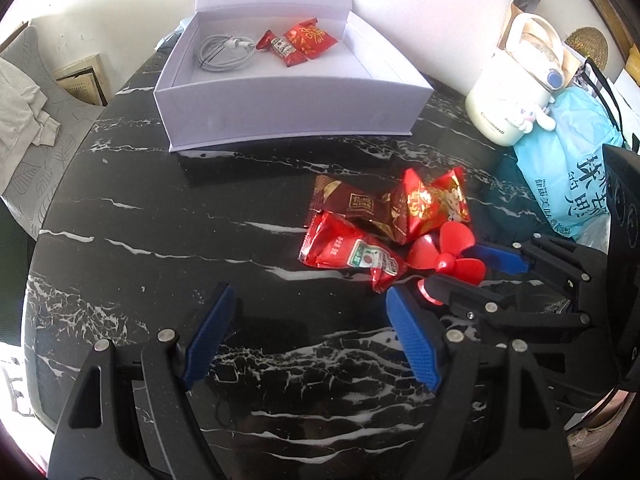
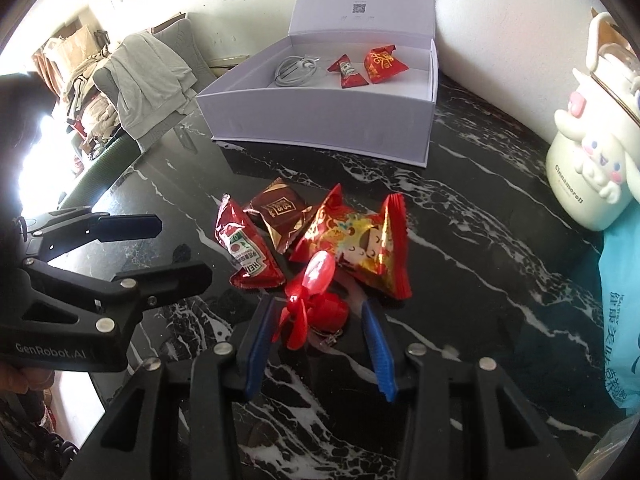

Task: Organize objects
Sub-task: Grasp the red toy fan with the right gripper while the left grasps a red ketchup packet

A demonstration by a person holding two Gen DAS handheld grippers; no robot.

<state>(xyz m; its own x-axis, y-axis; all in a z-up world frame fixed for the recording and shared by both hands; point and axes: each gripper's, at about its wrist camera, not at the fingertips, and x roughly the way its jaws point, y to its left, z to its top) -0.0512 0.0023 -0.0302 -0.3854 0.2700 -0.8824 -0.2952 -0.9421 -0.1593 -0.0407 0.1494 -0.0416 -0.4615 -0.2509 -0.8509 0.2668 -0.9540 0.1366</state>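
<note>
The left gripper (image 1: 308, 332) hangs low over the black marble table (image 1: 160, 248), its fingers spread wide with only bare tabletop between the blue pads (image 1: 210, 332). It grasps nothing. Ahead of it and off to its right lies a small heap: a ketchup packet (image 1: 352, 254) nearest, a brown snack packet (image 1: 352, 204) behind that, and a red and gold candy bag (image 1: 434, 204) further right. Straight ahead, well beyond the fingertips, stands an open white box (image 1: 280, 100) with its lid up. Inside it lie a coiled white cable (image 1: 224, 52), a second ketchup packet (image 1: 282, 48) and a second red candy bag (image 1: 310, 38).

The right gripper (image 2: 320, 344) reaches in low from the left gripper's right side, its fingers angled toward the heap. Its jaws are parted around a small red fan (image 2: 312, 300), whose blades and round body sit between the pads; the blades lie close to the left pad (image 2: 256, 348), and whether either pad touches the fan cannot be told. The candy bag lies just past the fingertips, touching the fan's far side.

Farther right, by the table's edge, stand a cream kettle (image 2: 588, 184) with a cartoon figure on it and a blue plastic bag (image 2: 624, 300).
</note>
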